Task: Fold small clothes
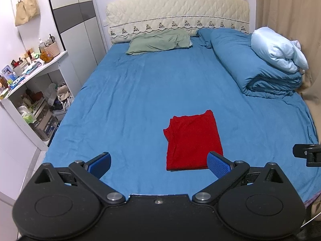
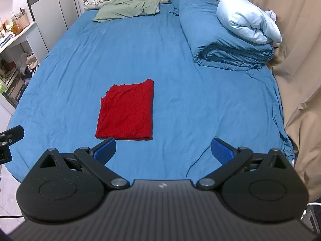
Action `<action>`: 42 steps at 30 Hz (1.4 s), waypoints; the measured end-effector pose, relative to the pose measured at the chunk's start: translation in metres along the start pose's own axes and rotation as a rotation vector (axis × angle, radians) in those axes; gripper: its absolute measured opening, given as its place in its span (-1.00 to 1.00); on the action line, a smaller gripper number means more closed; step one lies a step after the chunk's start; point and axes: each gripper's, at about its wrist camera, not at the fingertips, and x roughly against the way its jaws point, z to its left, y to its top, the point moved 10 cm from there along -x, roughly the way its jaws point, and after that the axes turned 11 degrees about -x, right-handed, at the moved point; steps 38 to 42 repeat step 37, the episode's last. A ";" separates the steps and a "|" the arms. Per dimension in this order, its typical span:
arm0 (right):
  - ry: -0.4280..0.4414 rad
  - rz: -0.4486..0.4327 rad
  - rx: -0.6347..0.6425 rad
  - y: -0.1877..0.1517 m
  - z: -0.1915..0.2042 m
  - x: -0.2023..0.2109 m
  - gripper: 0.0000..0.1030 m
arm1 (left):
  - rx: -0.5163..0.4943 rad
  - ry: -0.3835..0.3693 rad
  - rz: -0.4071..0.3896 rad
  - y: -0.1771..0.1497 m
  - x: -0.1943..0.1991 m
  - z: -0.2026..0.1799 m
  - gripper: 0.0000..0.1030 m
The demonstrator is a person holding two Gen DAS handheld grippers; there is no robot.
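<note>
left hand-held gripper (image 1: 158, 165), right hand-held gripper (image 2: 163, 150): spread wide, empty | folded red garment (image 1: 193, 140) just ahead | rolled duvet (image 1: 258, 68) far right

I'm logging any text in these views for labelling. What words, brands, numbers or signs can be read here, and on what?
No text reads clearly in either view.
Right gripper body: a small pale logo mark, a symbol only, no letters.
Shelf clutter of boxes and bottles: printing too small and blurred to read.
Red garment, folded on the blue sheet: no visible print or label.
Left gripper: no marking seen.
</note>
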 end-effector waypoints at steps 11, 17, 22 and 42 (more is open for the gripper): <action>0.002 -0.003 0.008 0.000 0.001 0.000 1.00 | 0.003 -0.005 -0.007 -0.002 0.002 0.004 1.00; 0.001 -0.004 0.008 0.000 0.002 0.000 1.00 | -0.002 -0.005 -0.010 -0.002 0.003 0.004 1.00; 0.000 -0.003 0.009 0.000 0.003 0.000 1.00 | 0.000 -0.005 -0.012 -0.002 0.003 0.003 1.00; -0.002 -0.006 0.007 0.000 0.002 -0.002 1.00 | 0.002 0.023 -0.065 0.004 0.006 0.008 1.00</action>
